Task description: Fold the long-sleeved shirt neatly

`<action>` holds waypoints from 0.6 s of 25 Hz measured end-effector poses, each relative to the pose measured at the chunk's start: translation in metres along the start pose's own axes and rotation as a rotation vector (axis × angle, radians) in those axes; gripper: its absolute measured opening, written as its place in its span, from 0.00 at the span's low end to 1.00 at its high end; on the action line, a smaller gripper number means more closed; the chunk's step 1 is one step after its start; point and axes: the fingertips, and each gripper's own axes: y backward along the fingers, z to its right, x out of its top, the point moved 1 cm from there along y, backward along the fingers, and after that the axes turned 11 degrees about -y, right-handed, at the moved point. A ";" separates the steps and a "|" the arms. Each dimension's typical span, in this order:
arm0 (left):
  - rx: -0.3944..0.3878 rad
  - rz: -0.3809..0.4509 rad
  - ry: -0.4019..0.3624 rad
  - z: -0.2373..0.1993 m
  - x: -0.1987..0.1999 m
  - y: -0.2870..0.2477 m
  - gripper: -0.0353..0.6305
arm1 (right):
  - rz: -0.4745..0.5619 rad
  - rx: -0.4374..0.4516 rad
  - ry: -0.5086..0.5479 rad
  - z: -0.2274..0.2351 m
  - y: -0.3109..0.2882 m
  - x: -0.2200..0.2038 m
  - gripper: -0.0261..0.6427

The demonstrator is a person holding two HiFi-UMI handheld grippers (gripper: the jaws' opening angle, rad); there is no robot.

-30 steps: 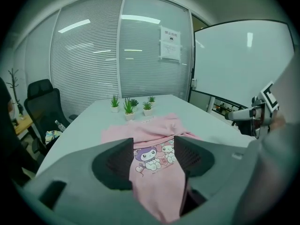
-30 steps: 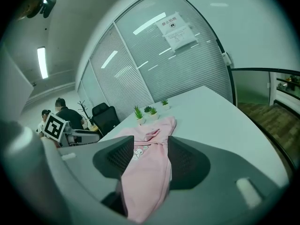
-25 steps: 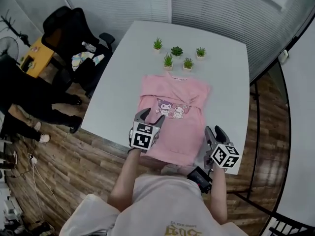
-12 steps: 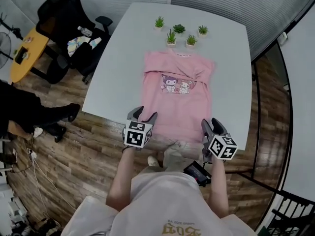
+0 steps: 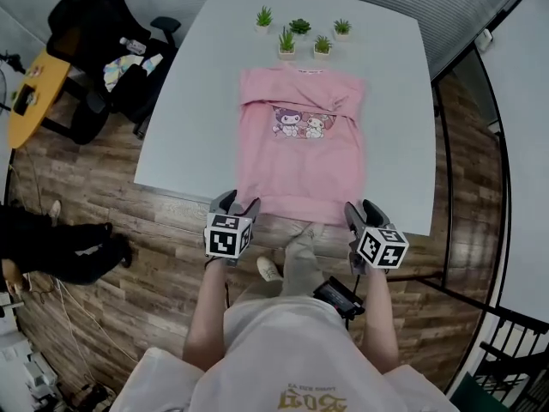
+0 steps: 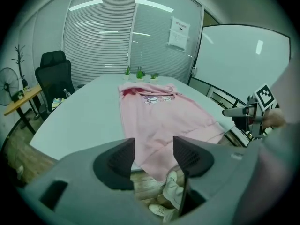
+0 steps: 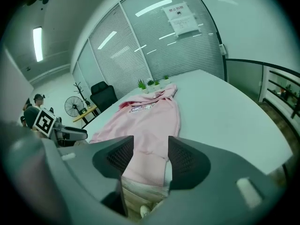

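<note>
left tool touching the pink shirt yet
Cannot tell. Left gripper view: the left tool, jaws open, frames the pink shirt hem; neither contact nor gap shows plainly.

A white bench (image 5: 197,101) stands on a wood-plank floor (image 5: 129,260), with a black office chair (image 5: 86,20) and a yellow side table (image 5: 30,101) to one side. Slatted blinds (image 6: 98,41) cover the glass walls, and a ceiling strip light (image 7: 37,43) glows

Even, bright ceiling-strip light, soft shadows, heavy fisheye warping with dark vignetted corners in both gripper views.
</note>
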 end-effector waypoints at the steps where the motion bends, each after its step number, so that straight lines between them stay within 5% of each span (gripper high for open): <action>1: -0.008 -0.009 0.004 0.003 -0.005 -0.001 0.45 | -0.006 -0.005 0.001 0.002 0.001 -0.005 0.37; 9: -0.039 -0.091 0.061 0.011 -0.046 -0.008 0.42 | -0.084 -0.045 0.062 0.013 0.000 -0.046 0.37; 15: -0.076 -0.151 0.204 0.009 -0.069 -0.015 0.35 | -0.147 -0.077 0.126 0.021 -0.009 -0.061 0.37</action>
